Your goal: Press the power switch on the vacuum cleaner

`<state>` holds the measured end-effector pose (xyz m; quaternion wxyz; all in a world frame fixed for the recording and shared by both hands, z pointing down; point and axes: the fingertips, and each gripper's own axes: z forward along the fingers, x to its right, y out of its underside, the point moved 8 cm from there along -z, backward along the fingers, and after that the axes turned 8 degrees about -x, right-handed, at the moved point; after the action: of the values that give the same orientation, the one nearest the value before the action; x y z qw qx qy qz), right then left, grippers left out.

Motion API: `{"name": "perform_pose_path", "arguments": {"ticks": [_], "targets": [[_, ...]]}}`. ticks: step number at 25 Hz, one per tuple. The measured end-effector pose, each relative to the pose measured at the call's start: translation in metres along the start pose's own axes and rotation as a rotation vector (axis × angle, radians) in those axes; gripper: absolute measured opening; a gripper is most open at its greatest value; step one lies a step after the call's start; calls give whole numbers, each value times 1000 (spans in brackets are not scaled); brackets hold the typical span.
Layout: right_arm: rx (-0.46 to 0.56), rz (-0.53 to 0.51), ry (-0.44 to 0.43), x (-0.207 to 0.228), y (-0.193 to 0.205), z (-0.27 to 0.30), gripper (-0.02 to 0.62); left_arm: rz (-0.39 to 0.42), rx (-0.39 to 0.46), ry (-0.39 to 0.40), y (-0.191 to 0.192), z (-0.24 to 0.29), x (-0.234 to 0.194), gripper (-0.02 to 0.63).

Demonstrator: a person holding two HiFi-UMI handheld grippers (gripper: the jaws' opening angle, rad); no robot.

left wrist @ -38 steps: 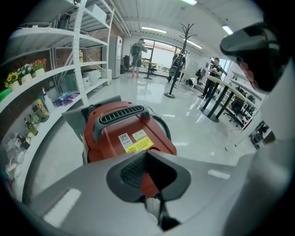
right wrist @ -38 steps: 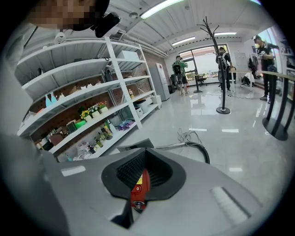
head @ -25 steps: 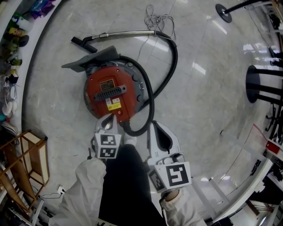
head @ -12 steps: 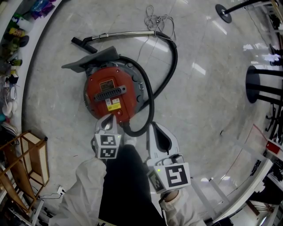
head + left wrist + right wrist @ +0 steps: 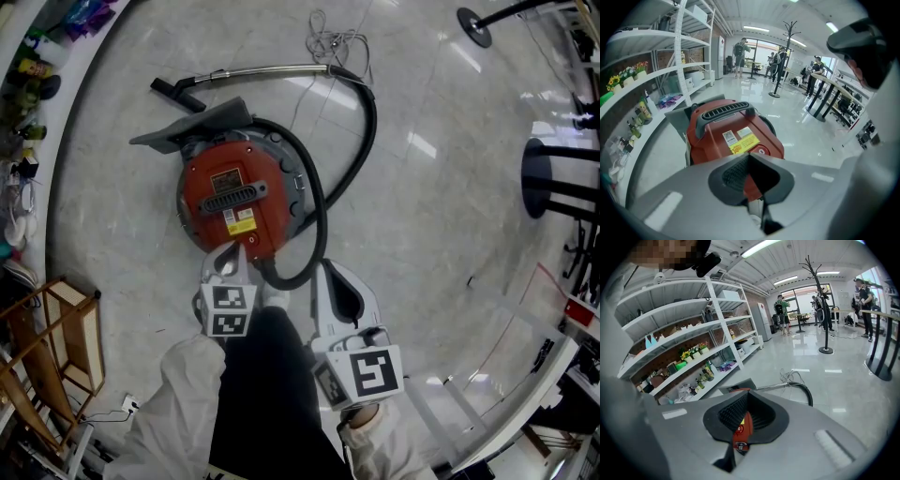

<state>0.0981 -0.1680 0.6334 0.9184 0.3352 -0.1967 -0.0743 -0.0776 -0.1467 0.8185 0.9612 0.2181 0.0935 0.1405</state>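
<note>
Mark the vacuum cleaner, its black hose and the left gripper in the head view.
vacuum cleaner (image 5: pixel 267 211): head view, red top of the housing.
black hose (image 5: pixel 374 117): head view, outer bend of the curve.
left gripper (image 5: pixel 235 250): head view, closed jaw tips at the vacuum cleaner's near edge.

The left sleeve and right sleeve, both white, reach forward and down from the near edge. The left gripper points to the far side, jaws closed tip to tip on nothing. The right gripper, just beside it and slightly nearer, also has its jaws pressed together, empty
</note>
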Motion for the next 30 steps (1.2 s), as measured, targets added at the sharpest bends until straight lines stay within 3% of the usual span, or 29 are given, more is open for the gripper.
{"name": "perform_pose_path", "arguments": {"ticks": [18, 30], "targets": [[-4, 3, 1, -1, 3, 2, 0, -34, -3, -2, 4, 4, -2, 2], [22, -20, -7, -5, -5, -3, 0, 14, -39, 28, 4, 9, -4, 2]]}}
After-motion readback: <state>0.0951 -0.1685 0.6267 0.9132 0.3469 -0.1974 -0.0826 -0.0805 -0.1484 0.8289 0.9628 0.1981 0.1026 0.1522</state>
